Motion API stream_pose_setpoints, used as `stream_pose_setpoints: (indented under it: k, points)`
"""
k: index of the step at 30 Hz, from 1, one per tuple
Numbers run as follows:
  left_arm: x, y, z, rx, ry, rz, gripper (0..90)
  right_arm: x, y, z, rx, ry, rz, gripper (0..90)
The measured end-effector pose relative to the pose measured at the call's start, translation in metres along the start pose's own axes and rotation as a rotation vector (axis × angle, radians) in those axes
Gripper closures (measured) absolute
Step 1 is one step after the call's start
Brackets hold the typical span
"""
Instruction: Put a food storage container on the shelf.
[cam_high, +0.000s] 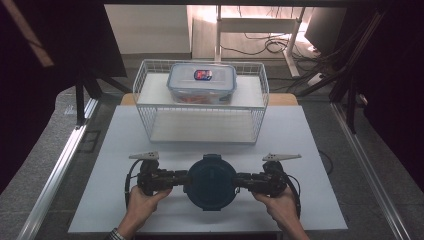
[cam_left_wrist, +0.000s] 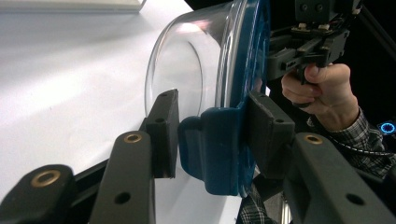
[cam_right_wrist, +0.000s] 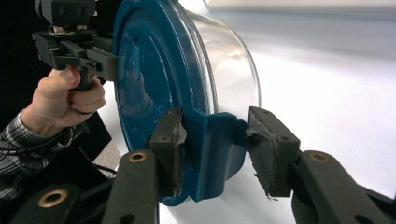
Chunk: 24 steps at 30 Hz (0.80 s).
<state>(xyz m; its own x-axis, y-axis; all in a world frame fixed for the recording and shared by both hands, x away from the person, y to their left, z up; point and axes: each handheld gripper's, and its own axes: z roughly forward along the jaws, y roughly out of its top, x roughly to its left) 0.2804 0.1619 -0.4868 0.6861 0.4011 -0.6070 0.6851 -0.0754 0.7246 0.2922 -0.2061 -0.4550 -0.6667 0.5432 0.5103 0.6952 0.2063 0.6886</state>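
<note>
A round clear container with a dark blue lid sat between the two grippers on the white table, near the person's edge; the left gripper met it from one side and the right gripper from the other. In the left gripper view the jaws stood either side of a blue lid clasp; the right-hand pad pressed the lid face, while the left-hand pad sat just beside the clasp, so whether that grip was fully closed could not be told. In the right gripper view the jaws likewise flanked the opposite clasp; the left pad lay against the lid, a narrow gap showing at the right pad, so the grip again could not be judged. Beyond each pair of jaws the other hand appeared, wrapped round its gripper handle. Well beyond the jaws stood a white wire basket, carrying a rectangular lidded box on its upper shelf.
</note>
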Motion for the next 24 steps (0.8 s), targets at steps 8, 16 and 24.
stream_pose_setpoints:
  k: [8, 16, 24]
  points:
    - [0.001, 0.015, -0.007, -0.014, 0.002, 0.005, 57.5, 0.004, 0.026, -0.002, -0.022, -0.008, -0.032, 56.8]
    - [-0.004, 0.040, -0.015, -0.020, 0.022, 0.030, 57.4, 0.005, 0.046, -0.004, -0.050, 0.000, -0.044, 56.8]
    - [-0.009, 0.066, -0.021, -0.034, 0.028, 0.048, 57.4, 0.008, 0.065, -0.010, -0.082, 0.008, -0.051, 56.9]
